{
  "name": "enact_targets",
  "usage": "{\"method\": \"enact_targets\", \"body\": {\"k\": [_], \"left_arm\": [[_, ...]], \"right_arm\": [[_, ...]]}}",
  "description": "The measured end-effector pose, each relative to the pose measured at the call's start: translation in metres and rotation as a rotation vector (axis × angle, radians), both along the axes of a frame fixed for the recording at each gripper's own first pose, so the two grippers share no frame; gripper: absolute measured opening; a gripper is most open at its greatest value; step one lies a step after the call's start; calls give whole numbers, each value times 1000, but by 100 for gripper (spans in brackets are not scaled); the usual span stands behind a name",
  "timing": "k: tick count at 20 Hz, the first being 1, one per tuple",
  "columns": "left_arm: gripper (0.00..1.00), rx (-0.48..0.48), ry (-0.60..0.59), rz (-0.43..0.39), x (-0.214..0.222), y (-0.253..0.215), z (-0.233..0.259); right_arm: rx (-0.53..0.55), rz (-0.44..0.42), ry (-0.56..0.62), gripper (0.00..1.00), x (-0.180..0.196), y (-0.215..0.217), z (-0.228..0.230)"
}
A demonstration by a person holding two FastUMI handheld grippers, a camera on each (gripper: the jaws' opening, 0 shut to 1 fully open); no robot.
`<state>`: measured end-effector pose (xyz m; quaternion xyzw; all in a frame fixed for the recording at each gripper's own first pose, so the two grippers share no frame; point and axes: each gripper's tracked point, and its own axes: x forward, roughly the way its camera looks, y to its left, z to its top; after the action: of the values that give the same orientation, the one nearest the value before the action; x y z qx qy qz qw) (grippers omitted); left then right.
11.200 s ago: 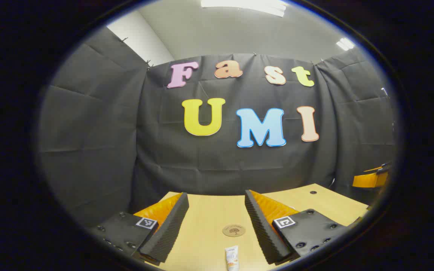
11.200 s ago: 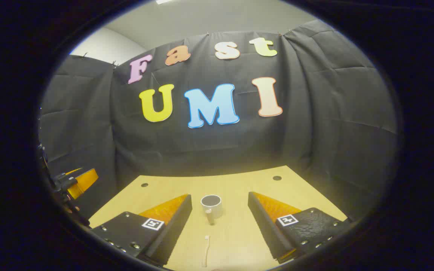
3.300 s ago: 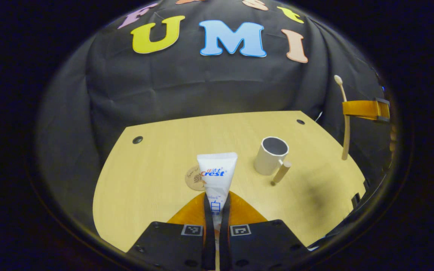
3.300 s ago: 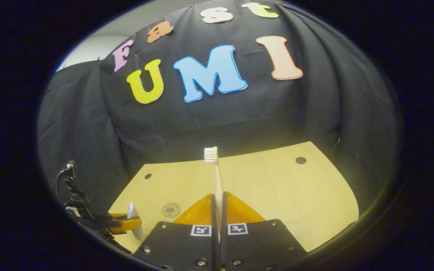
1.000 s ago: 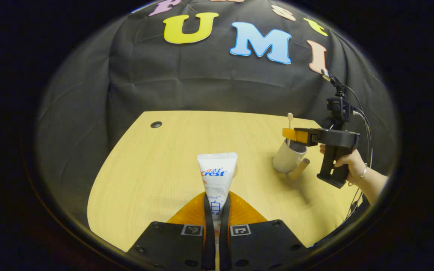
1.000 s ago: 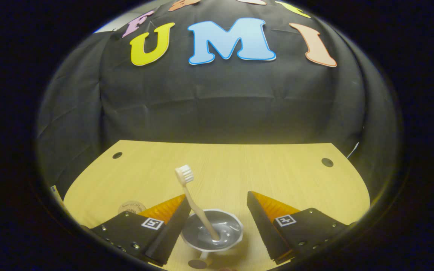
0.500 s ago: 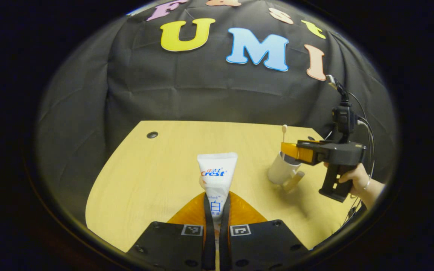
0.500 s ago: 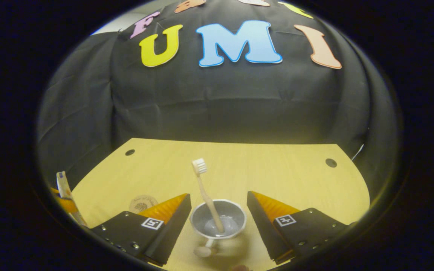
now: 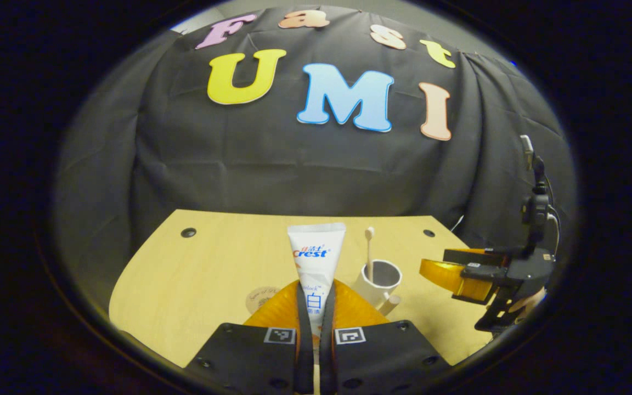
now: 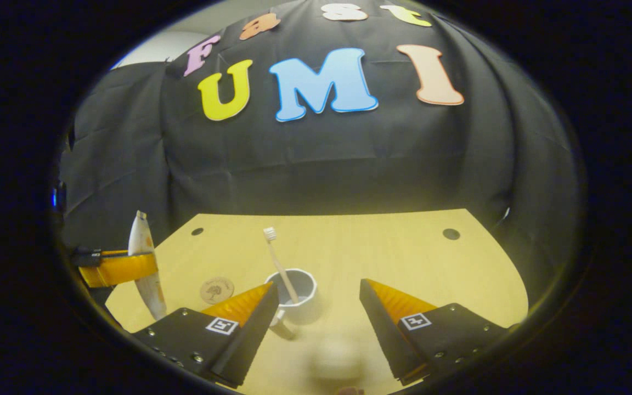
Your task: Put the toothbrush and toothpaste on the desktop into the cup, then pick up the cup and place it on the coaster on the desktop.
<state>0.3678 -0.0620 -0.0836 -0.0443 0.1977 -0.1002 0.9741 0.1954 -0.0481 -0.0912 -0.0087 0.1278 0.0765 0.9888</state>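
already the toothbrush (image 10: pixel 278 265) stands in the cup (image 10: pixel 293 299), so the right gripper (image 10: pixel 319 315) gapes empty; left gripper (image 9: pixel 314 307), fingers clamped on the toothpaste (image 9: pixel 314 258), holds it upright, likely for dropping in.

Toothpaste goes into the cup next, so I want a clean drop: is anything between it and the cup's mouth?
Only the toothbrush, leaning inside the cup. The toothpaste is clamped in the left gripper; the open right gripper hangs nearby.

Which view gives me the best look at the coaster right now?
The right gripper view: the coaster lies whole and unblocked on the desktop, left of the cup. In the left gripper view the coaster is partly hidden behind the left tool and the toothpaste.
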Motion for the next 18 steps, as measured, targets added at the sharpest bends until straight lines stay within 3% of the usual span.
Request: {"method": "enact_targets", "body": {"k": [12,18], "left_arm": [[12,-55,-182,-135,46,-144,34],[11,102,-267,-178,83,-177,27]], "right_arm": [[74,-176,21,92,-66,-131,-8],[88,-207,49,92,-77,-160,-23]]}}
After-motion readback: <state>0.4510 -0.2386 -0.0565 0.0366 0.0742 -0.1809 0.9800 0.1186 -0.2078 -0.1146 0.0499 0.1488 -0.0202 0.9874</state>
